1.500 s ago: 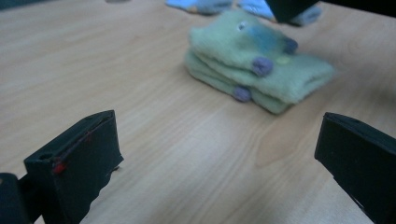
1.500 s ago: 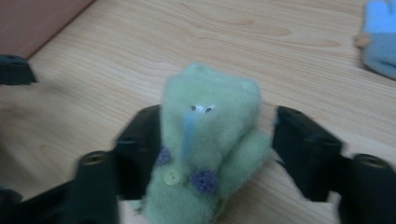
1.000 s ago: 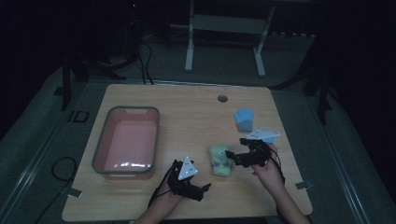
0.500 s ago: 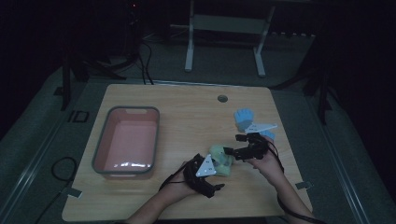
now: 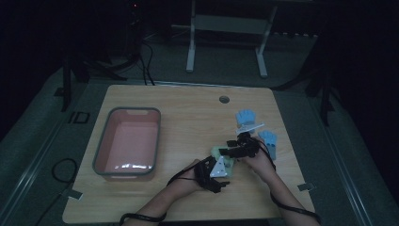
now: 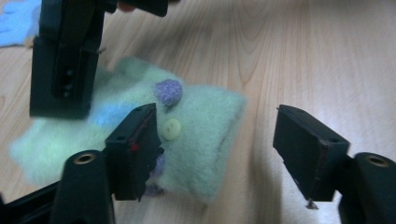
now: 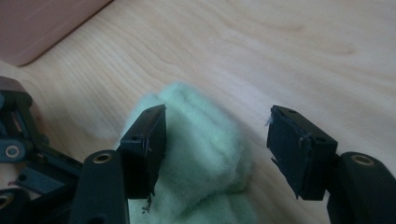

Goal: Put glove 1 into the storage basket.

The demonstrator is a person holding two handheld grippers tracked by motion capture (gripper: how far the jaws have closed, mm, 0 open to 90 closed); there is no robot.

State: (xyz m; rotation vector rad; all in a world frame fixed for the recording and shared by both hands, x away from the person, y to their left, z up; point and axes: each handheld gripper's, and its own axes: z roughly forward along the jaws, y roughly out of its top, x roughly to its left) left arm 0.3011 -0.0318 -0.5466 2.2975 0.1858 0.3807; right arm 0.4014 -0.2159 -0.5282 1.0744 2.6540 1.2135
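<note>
A pale green felt mitten (image 6: 201,140) with a purple pompom, a cream button and a blue patch lies flat on the wooden table (image 5: 188,117). My left gripper (image 6: 219,149) is open and low over its near end: one jaw rests over the felt, the other stands clear on bare wood. Its jaws have just been closing, with the mitten's edge between them. My right gripper (image 7: 222,149) is open around the mitten's (image 7: 205,154) other end, and its jaws have also just been closing. In the high view, the left gripper (image 5: 221,161) and right gripper (image 5: 227,151) meet at the mitten (image 5: 216,151).
A pink tray (image 5: 127,141) with a grey rim stands at the table's left. Two light blue felt pieces (image 5: 245,117) (image 5: 269,139) lie just behind and right of the right hand. A small round hole (image 5: 224,99) sits near the far edge.
The left gripper has moved right to the green mitten. The right gripper has come down and left onto its other end. Both now flank it.
</note>
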